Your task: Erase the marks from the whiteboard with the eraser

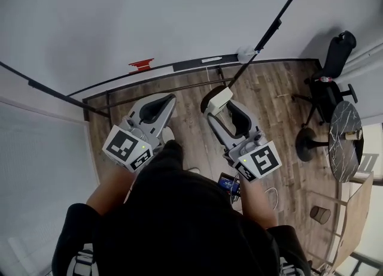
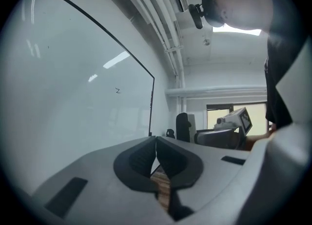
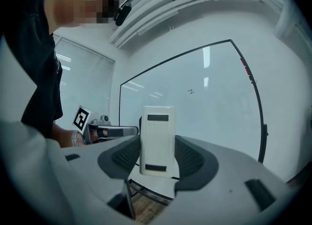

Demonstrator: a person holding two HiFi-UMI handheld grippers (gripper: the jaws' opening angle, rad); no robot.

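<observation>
Whiteboard: A large white board (image 1: 149, 11) in a thin dark frame is faced by a person holding a gripper in each hand; its surface is seen almost bare.
Left gripper: The grey two-jaw left gripper (image 1: 167, 100) is held level toward the board, its jaws pressed together with nothing between them.
Right gripper: The grey right gripper (image 1: 220, 108) is clamped on the eraser, which is gripped by its long sides and stands upright between the pads.
Eraser: The white rectangular block eraser (image 3: 157, 140), with dark strips at top and bottom, is carried in the right jaws, apart from the board and short of its bottom edge.
Mark: One small dark squiggle (image 3: 191, 91), shaped like a Z, is seen well inside the board's edges.
Step in hand: The approach to the mark is judged to be under way; wiping is not yet begun.
Doing it well: The eraser's broad face should be laid flat over the squiggle, pressed evenly and drawn across in short strokes. A tilted block would likely skip or twist in the grip. The empty left gripper is best kept clear of the stroke.
</observation>
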